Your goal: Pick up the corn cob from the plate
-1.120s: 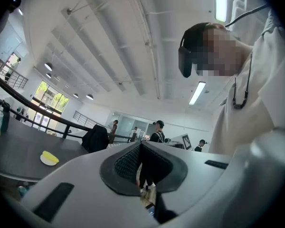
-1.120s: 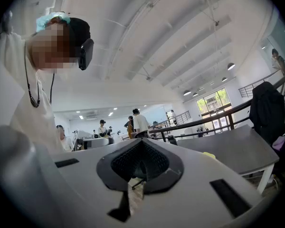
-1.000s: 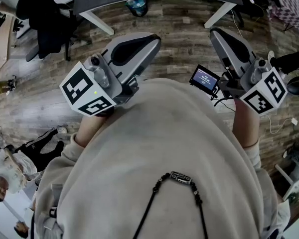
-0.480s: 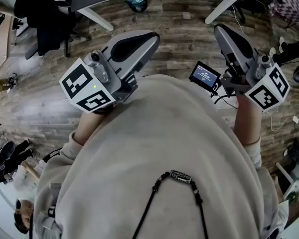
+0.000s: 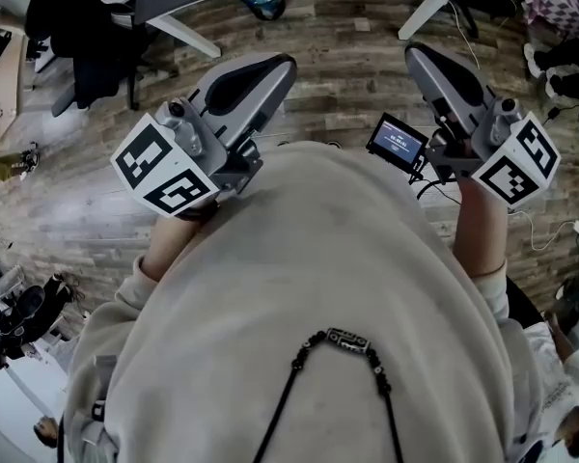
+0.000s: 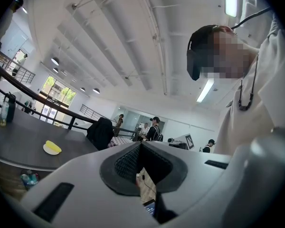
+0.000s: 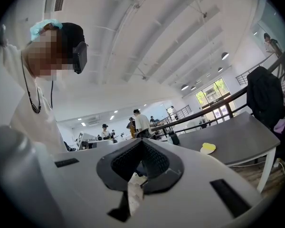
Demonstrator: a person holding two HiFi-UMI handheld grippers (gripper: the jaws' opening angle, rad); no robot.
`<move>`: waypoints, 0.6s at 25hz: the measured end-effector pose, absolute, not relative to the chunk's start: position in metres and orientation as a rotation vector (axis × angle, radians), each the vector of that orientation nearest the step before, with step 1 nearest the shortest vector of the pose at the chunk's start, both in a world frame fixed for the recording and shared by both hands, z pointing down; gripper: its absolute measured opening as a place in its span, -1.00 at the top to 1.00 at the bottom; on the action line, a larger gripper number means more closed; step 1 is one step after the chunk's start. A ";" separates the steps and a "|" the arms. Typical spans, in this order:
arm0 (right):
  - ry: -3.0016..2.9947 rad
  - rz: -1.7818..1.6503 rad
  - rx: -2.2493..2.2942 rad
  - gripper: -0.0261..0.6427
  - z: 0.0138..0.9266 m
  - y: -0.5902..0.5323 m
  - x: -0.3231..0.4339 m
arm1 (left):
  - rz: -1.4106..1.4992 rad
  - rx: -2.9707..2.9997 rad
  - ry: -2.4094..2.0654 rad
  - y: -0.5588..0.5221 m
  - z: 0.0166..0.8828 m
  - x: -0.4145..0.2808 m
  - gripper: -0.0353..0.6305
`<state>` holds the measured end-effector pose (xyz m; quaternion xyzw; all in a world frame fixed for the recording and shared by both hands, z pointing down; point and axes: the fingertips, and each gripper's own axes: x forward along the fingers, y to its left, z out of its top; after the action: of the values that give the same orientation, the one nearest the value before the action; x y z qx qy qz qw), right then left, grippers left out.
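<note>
— How is the left gripper (image 6: 141, 148) held?
— It is held level in front of the chest. Its jaws are brought together tip to tip and nothing is gripped between them. In the left gripper view the corn cob (image 6: 52, 146) is seen at about nine o'clock from the jaws, well apart from them. It is laid on a white plate (image 6: 47, 151) on the dark table (image 6: 14, 137).
— And the right gripper (image 7: 142, 146)?
— Its jaws are closed tight too, and nothing is held. In the right gripper view the cob and plate are found at about three o'clock, well away on the tabletop.
— What is shown from the head view?
— Both grippers are pointed toward twelve o'clock over a wooden floor (image 5: 347, 75). The table edge is seen at the top, and the lower part is filled by a beige sweatshirt (image 5: 318, 287)
</note>
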<state>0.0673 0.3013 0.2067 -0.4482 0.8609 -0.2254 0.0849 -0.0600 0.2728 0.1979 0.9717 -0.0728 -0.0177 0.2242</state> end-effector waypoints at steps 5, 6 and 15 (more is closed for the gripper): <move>2.549 -0.685 -1.353 0.88 0.216 0.301 0.076 | -0.042 2.676 -0.190 0.274 0.206 -0.055 0.88; 2.543 -0.689 -1.356 0.88 0.218 0.301 0.078 | -0.039 2.674 -0.190 0.274 0.208 -0.054 0.88; 2.519 -0.748 -1.345 0.88 0.232 0.301 0.088 | -0.002 2.661 -0.236 0.268 0.214 -0.054 0.88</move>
<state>0.0881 0.3014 0.2315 -0.4536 0.8495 -0.2522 0.0949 -0.0536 0.2681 0.2141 0.9687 -0.0859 -0.0007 0.2329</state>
